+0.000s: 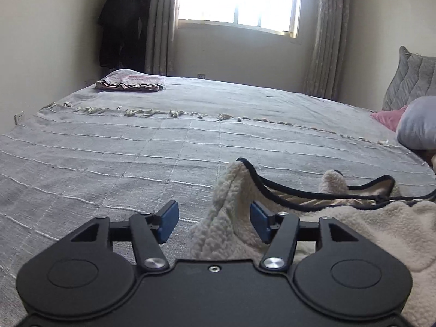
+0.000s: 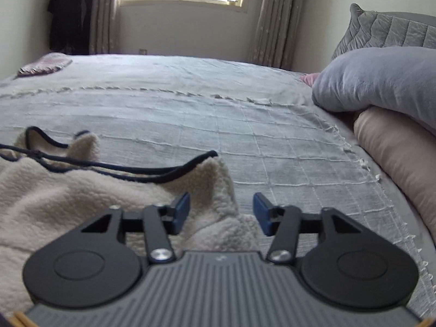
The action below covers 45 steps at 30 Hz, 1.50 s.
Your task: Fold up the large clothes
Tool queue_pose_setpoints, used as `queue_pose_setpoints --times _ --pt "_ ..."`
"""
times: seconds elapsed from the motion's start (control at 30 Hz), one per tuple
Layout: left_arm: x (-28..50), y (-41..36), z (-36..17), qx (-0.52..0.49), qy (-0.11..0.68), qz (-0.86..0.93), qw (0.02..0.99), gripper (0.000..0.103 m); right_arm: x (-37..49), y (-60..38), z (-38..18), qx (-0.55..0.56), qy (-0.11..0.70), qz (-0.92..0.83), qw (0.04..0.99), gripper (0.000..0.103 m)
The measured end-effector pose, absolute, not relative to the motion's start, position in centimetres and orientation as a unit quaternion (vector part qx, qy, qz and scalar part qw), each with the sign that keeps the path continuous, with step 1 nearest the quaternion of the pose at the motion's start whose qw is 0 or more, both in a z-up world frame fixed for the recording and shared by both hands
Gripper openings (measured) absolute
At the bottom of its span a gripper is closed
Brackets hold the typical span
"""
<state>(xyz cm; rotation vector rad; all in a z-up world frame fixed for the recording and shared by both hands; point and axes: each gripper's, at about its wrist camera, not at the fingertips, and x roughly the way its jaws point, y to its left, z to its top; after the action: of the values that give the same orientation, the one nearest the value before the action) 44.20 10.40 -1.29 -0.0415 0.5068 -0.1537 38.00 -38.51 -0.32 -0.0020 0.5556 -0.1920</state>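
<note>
A cream fleece garment (image 1: 340, 226) with dark piping is spread on the near part of the bed (image 1: 109, 147), over a grey checked bedspread. Its piped edge is raised into two peaks on the side toward the window, and each pair of tongs is lined up on one of them.

The left tongs (image 1: 215, 222) are held apart, with the left peak of the garment standing between the blue pads; the fleece lies against the right-hand pad (image 1: 260, 222), but it is not squeezed from both sides. The right tongs (image 2: 220, 212) are likewise apart, with the right peak rising between the pads and nothing clamped. No grip is therefore judged to be in place on either side.

The step in hand appears to be the taking of two corners at the start of a fold — the garment is still loose and rumpled, so little of the task is judged done.

For the next move, each corner needs to be seated deeper between the pads and the tongs brought together on it, both layers and the piping included, since thick pile can slip out of a shallow pinch. The two corners would then have to be lifted together and carried evenly across the garment — otherwise the fold is likely to skew. The bedspread beyond the garment, toward the window, offers room for this.
</note>
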Motion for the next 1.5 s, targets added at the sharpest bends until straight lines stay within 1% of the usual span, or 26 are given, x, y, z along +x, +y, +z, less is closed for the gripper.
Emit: queue_pose_setpoints --times 0.1,0.23,0.27,0.3,0.33,0.37,0.4,0.53,0.6,0.63,0.67,0.73,0.77,0.83,0.87,0.9,0.93,0.97,1.0,1.1,1.17,1.2,1.23,1.27,1.4,1.5 --pt "43.9 10.0 -1.1 -0.006 0.261 -0.106 0.959 0.058 36.7 -37.4 1.2 0.021 0.262 -0.028 0.965 0.058" --pt "45.7 8.5 -2.6 0.003 0.295 -0.103 0.950 0.054 39.0 -35.1 0.5 0.074 0.317 0.063 0.943 0.058" --pt "45.7 8.2 -2.9 0.004 0.294 -0.099 0.951 0.051 40.1 -34.4 -0.2 0.085 0.342 0.073 0.933 0.058" --pt "45.7 8.0 -3.0 0.009 0.292 -0.094 0.952 0.031 40.9 -33.7 -1.0 0.086 0.361 0.074 0.926 0.054" --pt "45.7 7.8 -3.0 0.014 0.290 -0.084 0.953 0.014 41.2 -32.7 -1.8 0.064 0.364 0.063 0.927 0.048" --pt "45.5 8.1 -2.7 0.007 0.281 -0.079 0.957 0.013 41.2 -31.7 -2.0 0.039 0.358 0.059 0.931 0.030" --pt "45.1 8.5 -2.2 -0.006 0.264 -0.078 0.961 0.011 40.8 -31.0 -1.9 0.026 0.347 0.054 0.936 0.009" --pt "43.7 9.9 -1.0 -0.035 0.191 -0.058 0.979 0.010 38.7 -30.0 -0.3 -0.010 0.266 0.015 0.964 0.006" --pt "45.1 9.4 -2.4 -0.016 0.209 -0.049 0.977 0.011 38.7 -29.9 -0.3 -0.022 0.242 -0.007 0.970 0.006" --pt "46.4 8.9 -3.8 0.003 0.242 -0.043 0.969 0.012 39.4 -29.8 -0.7 -0.029 0.244 -0.016 0.969 0.006" --pt "47.7 8.5 -5.1 0.009 0.279 -0.036 0.960 0.016 40.4 -29.8 -1.5 -0.035 0.261 -0.025 0.964 0.006" --pt "48.2 7.6 -4.9 0.034 0.281 -0.016 0.959 0.020 42.6 -30.2 -3.2 -0.026 0.325 -0.033 0.945 0.006" --pt "47.9 7.0 -4.6 0.057 0.278 -0.010 0.959 0.020 42.6 -30.0 -3.2 -0.034 0.324 -0.038 0.945 0.006" --pt "46.4 6.6 -3.9 0.080 0.263 -0.009 0.962 0.023 41.7 -29.3 -2.6 -0.062 0.315 -0.045 0.946 0.012" --pt "45.5 6.6 -3.4 0.079 0.256 -0.012 0.963 0.027 40.9 -29.1 -2.1 -0.069 0.309 -0.047 0.947 0.023" --pt "44.3 7.0 -2.7 0.072 0.256 -0.013 0.964 0.045 39.7 -29.2 -1.6 -0.074 0.299 -0.055 0.950 0.048" --pt "43.3 7.5 -2.1 0.061 0.262 -0.017 0.963 0.064 38.3 -29.5 -1.0 -0.071 0.287 -0.059 0.954 0.060" --pt "42.2 8.2 -1.7 0.044 0.265 -0.023 0.963 0.070 37.0 -30.1 -0.5 -0.062 0.275 -0.056 0.958 0.070" --pt "40.9 9.0 -1.2 0.024 0.268 -0.029 0.963 0.075 35.4 -31.1 0.1 -0.045 0.267 -0.049 0.961 0.070" --pt "37.5 11.5 -0.3 -0.032 0.297 -0.050 0.953 0.075 31.2 -34.4 1.1 0.009 0.267 -0.051 0.962 0.070" --pt "34.8 12.8 -0.2 -0.059 0.312 -0.064 0.946 0.077 28.3 -36.3 1.4 0.040 0.270 -0.053 0.961 0.075" --pt "33.6 13.4 -0.2 -0.071 0.320 -0.068 0.942 0.084 26.9 -37.2 1.5 0.053 0.270 -0.055 0.960 0.079" --pt "32.4 14.0 -0.2 -0.083 0.326 -0.069 0.939 0.092 25.6 -38.0 1.5 0.065 0.271 -0.057 0.959 0.080" --pt "31.3 14.5 -0.3 -0.098 0.330 -0.070 0.936 0.094 24.3 -38.7 1.5 0.074 0.272 -0.059 0.958 0.082" --pt "28.2 16.3 -0.9 -0.151 0.353 -0.066 0.921 0.095 20.2 -40.8 1.1 0.121 0.282 -0.071 0.949 0.085" --pt "26.5 17.7 -2.5 -0.231 0.377 -0.063 0.895 0.095 18.1 -41.5 0.5 0.167 0.293 -0.070 0.939 0.088"
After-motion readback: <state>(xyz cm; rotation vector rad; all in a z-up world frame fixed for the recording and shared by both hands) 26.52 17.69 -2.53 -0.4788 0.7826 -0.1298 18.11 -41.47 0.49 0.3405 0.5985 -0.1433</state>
